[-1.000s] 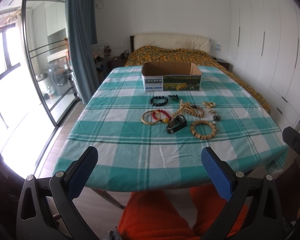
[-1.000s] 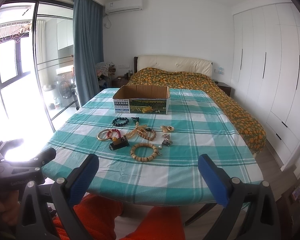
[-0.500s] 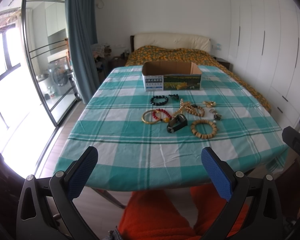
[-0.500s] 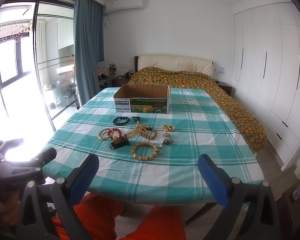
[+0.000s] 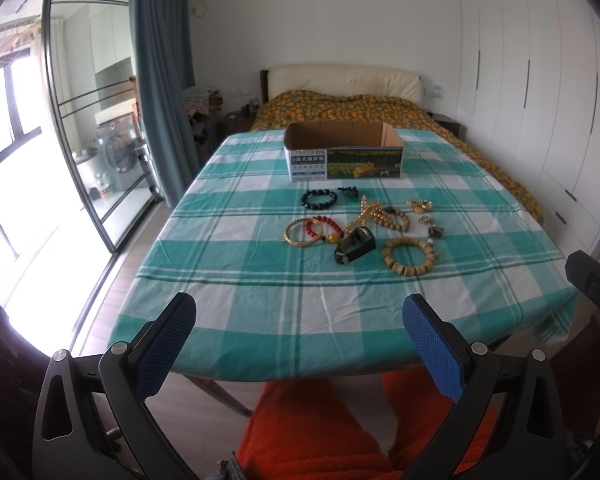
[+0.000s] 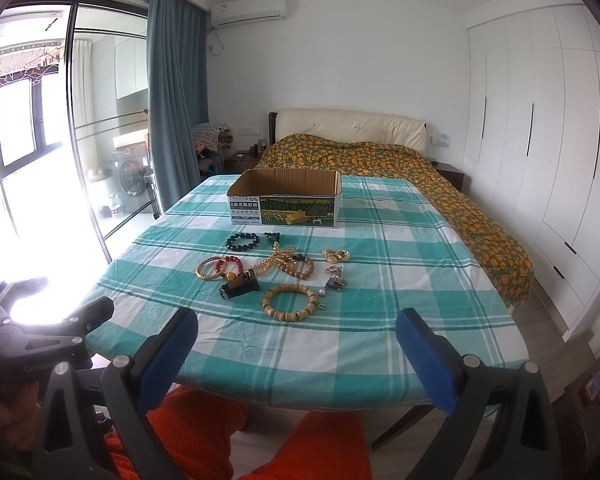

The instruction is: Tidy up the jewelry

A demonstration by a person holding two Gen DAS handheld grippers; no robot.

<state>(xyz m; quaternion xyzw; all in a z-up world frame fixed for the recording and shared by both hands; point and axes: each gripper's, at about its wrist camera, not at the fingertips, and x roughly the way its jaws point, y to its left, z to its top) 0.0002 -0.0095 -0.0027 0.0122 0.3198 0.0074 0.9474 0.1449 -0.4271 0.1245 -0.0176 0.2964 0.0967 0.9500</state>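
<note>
- The tabletop (image 5: 260, 288), under a teal checked cloth, carries everything.
- An open cardboard box (image 5: 344, 156) stands at its far end.
- Left tool (image 5: 298, 334) and right tool (image 6: 296, 346) hover short of the near edge, both spread wide and empty.
- Jewelry lies mid-table: wooden bead bracelet (image 5: 409, 257), black watch (image 5: 354, 246), black bead bracelet (image 5: 319, 199).

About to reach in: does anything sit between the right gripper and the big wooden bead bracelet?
No. Only bare checked tablecloth lies between the open right gripper and the light wooden bead bracelet.
</note>
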